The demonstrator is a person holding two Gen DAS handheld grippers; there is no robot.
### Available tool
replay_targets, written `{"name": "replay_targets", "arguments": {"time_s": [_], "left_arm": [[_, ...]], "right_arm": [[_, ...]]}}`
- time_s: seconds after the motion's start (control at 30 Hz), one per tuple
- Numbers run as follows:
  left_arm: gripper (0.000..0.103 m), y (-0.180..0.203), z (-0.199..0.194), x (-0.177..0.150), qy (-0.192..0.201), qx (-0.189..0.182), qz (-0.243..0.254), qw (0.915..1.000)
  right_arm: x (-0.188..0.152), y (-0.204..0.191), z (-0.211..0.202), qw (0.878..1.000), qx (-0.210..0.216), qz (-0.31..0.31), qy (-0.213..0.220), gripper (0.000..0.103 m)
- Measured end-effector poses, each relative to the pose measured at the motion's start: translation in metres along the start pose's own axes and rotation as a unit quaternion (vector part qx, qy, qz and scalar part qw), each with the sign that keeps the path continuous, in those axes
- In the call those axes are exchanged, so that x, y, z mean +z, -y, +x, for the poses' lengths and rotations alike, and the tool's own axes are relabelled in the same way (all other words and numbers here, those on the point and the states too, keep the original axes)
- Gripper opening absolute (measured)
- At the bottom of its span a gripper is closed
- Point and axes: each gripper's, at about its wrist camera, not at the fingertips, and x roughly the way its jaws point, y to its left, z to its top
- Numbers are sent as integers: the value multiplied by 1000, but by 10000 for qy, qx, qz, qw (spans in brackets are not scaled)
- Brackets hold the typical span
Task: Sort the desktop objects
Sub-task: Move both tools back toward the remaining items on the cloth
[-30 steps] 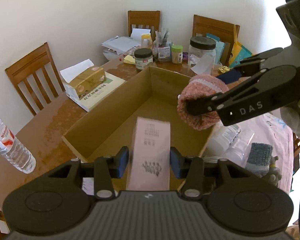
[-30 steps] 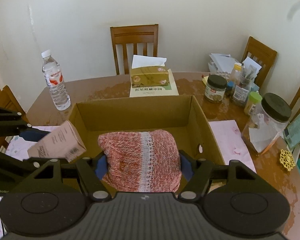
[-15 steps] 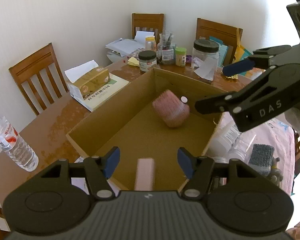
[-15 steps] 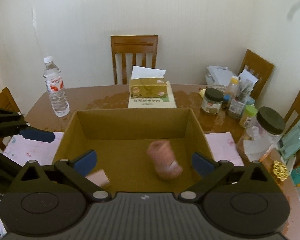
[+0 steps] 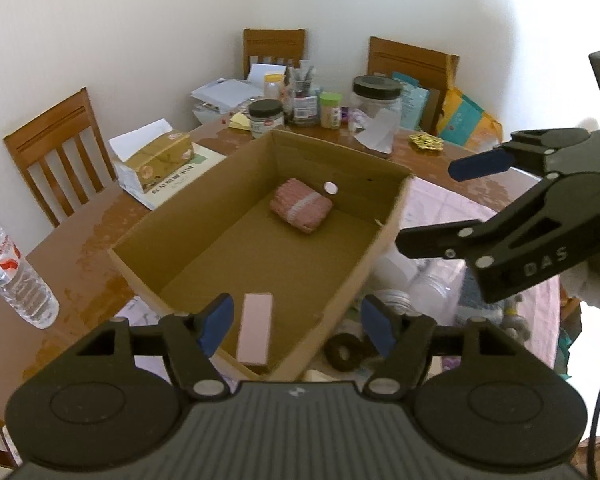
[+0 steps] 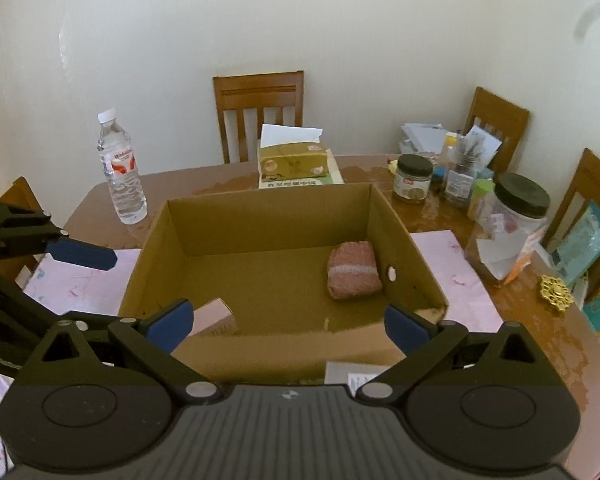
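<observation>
Now that both grippers have let go, pink box (image 5: pixel 254 329) and knitted roll (image 5: pixel 301 210) sit mid-frame inside the cardboard box (image 5: pixel 384 240); left gripper (image 5: pixel 296 326) still opening, right gripper (image 6: pixel 288 322) wide, both empty, two items sorted.

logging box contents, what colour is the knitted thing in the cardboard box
Pink knitted thing with one pale stripe across it, clearest in the right wrist view.
</observation>
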Motion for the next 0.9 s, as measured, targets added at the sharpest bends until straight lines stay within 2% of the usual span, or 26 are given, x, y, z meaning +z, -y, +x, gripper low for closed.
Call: {"name": "replay_targets", "arguments": {"time_s": [0.17,0.27,0.37,0.47,0.63,0.7,0.9], "left_arm": [[74,15,-10,-12,10,-125,114,9999],[74,23,-14,-21,-31,-234,138,9996],[74,31,-18,-32,-92,-335,185,9992],[74,39,-21,-44,-185,-439,192,9987],[77,49,-28,-62,-288,-596,167,9977],[83,53,-30,-70,-304,-649,182,9973],[85,63,-30,-93,-452,-789,196,9957]], "right_arm": [[-18,-1,-10,9998,-164,55,-90,103],[-26,-3,-16,9995,-81,137,-264,103],[-36,-9,-22,9989,-262,103,-380,103],[-47,-13,-30,9987,-216,162,-435,103],[-62,-19,-43,9986,-175,281,-422,103],[-70,-20,-47,9982,-183,386,-417,103],[-92,-19,-58,9966,-258,705,-344,103]]}}
